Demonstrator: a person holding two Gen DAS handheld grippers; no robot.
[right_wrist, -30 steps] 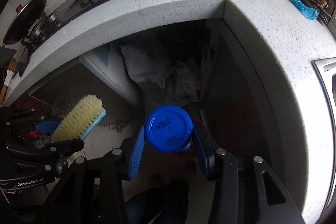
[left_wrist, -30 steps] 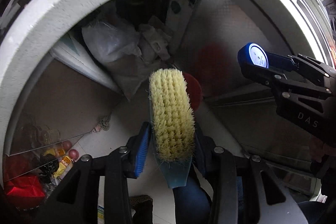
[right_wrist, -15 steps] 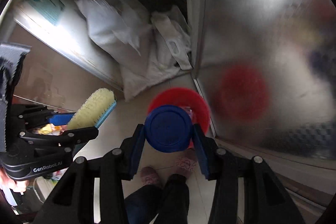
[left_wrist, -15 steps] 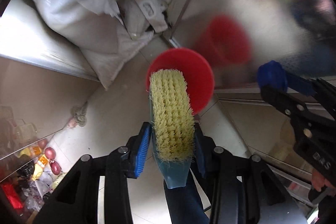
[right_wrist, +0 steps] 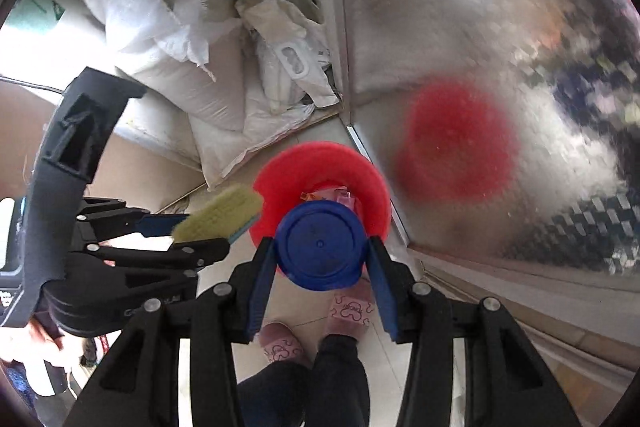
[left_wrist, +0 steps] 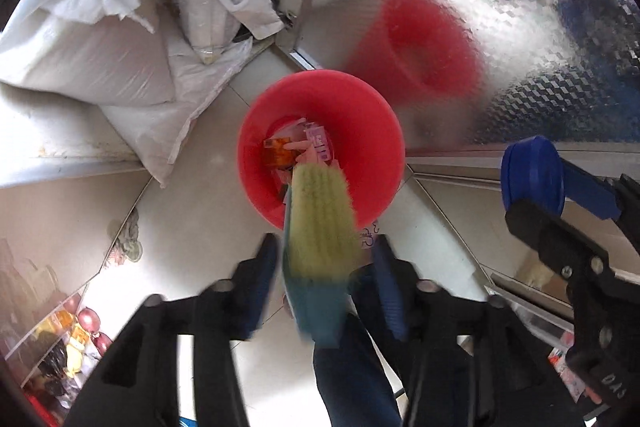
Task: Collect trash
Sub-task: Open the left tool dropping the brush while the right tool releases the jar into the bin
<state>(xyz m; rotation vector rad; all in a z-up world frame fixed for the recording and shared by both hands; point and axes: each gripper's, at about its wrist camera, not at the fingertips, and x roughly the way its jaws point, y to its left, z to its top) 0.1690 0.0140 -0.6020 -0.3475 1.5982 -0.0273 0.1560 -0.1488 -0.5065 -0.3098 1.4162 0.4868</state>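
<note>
Bin point(left_wrist: 360, 115) is sitting on the floor directly below both tools, red and already holding scraps. Left hand-held gripper point(left_wrist: 324, 267) is hanging released over its near rim, the brush point(left_wrist: 320, 219) dropping loose, long axis pointing into the bin. Right hand-held gripper point(right_wrist: 320, 259) is clenching the blue lid point(right_wrist: 320, 243) above the same rim. White sacks point(left_wrist: 92, 39) are lying beyond the bin, nothing blocking it.

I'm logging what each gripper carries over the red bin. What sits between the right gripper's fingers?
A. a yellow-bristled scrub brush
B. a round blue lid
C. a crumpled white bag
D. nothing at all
B: in the right wrist view the right gripper has its blue fingers closed against a round blue lid above the red bin; the scrub brush is at the left gripper.
</note>
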